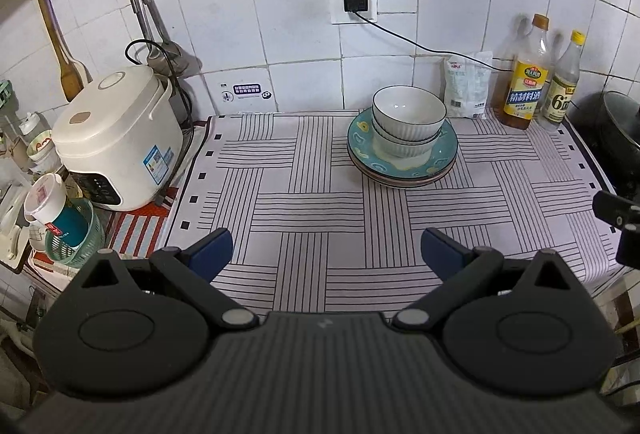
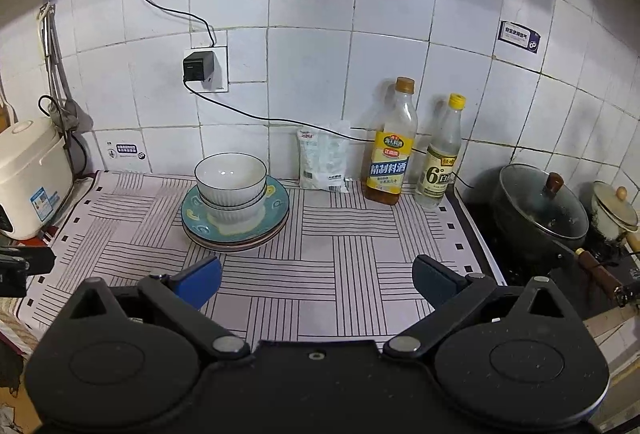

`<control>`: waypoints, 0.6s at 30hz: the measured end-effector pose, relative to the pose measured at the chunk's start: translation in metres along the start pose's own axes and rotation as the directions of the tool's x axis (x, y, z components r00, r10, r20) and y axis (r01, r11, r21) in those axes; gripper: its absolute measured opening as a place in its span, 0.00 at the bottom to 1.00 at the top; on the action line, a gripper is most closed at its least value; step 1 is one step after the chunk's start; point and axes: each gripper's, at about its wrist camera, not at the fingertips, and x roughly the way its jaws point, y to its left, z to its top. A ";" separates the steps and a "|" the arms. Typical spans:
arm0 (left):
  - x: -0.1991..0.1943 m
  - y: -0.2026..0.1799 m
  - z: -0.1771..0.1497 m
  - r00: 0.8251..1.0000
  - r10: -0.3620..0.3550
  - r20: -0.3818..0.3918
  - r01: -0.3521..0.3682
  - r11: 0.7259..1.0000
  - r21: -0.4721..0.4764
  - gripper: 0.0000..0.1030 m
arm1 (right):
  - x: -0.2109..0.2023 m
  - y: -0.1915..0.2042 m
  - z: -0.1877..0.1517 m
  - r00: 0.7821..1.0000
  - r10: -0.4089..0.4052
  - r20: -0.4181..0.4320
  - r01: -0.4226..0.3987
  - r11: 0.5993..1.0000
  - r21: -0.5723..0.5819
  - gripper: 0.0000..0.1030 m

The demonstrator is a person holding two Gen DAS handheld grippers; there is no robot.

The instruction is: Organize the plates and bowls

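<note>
Both grippers, left (image 1: 326, 252) and right (image 2: 316, 280), gape empty; stacking looks done: 2 bowls (image 1: 408, 122) on plates (image 1: 402, 158)

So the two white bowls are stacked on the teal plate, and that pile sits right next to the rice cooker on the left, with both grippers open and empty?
Not quite. The white bowls do sit stacked on the teal plate, but well apart from the rice cooker, nearer the bottles, as the left wrist view shows. The left gripper and right gripper are open and empty.
</note>
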 end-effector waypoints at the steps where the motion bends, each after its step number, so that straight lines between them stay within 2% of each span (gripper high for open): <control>1: 0.000 0.000 0.000 1.000 0.001 0.001 -0.001 1.000 0.000 0.99 | 0.000 0.000 0.000 1.000 0.000 0.002 0.000 1.000 -0.002 1.00; 7: -0.001 0.002 -0.003 1.000 -0.010 0.020 0.010 1.000 -0.012 0.99 | -0.004 0.001 -0.003 1.000 0.003 0.024 -0.003 1.000 0.003 1.00; 18: -0.003 0.002 -0.005 0.999 -0.012 0.043 0.012 1.000 -0.007 0.99 | -0.001 0.000 -0.004 1.000 -0.002 0.014 0.002 1.000 0.000 1.00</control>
